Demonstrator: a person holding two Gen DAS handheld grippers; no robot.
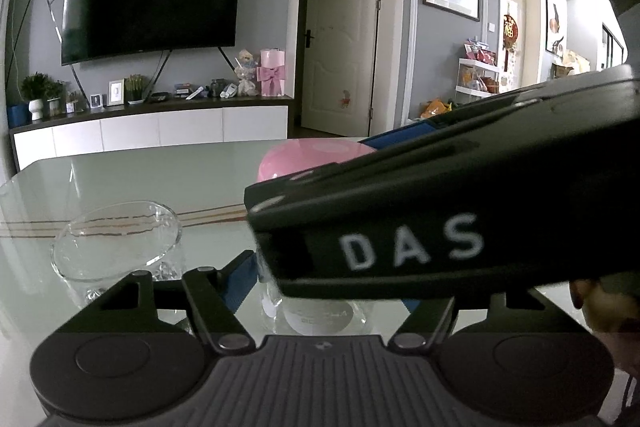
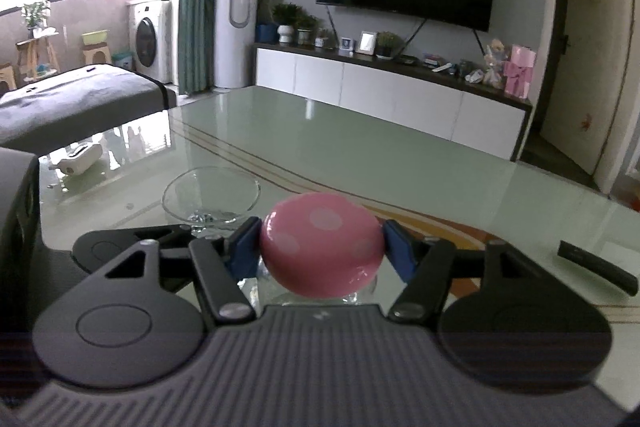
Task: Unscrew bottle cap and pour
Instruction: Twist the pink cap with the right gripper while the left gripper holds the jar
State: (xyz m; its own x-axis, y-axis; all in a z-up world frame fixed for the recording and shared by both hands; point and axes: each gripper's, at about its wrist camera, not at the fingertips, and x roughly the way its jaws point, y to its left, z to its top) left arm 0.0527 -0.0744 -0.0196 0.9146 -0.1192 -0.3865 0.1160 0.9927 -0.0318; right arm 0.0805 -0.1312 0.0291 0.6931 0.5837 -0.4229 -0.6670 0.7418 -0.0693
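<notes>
Two hand-held grippers work one clear bottle point(image 1: 320, 311) standing on the glass counter point(image 2: 360, 147): the left hand-held gripper point(image 1: 320, 291) pinches the bottle's body, while the right hand-held gripper point(image 2: 320, 251) pinches its pink spotted cap point(image 2: 322, 253) from above. Judging by the cap sitting on top, unscrewing is under way or not yet begun; pouring remains. An empty glass point(image 2: 212, 199) waits just left of the bottle. Beyond the bottle the counter offers wide room; a dark remote point(image 2: 596, 267) lies well to its right, near the counter's edge.
</notes>
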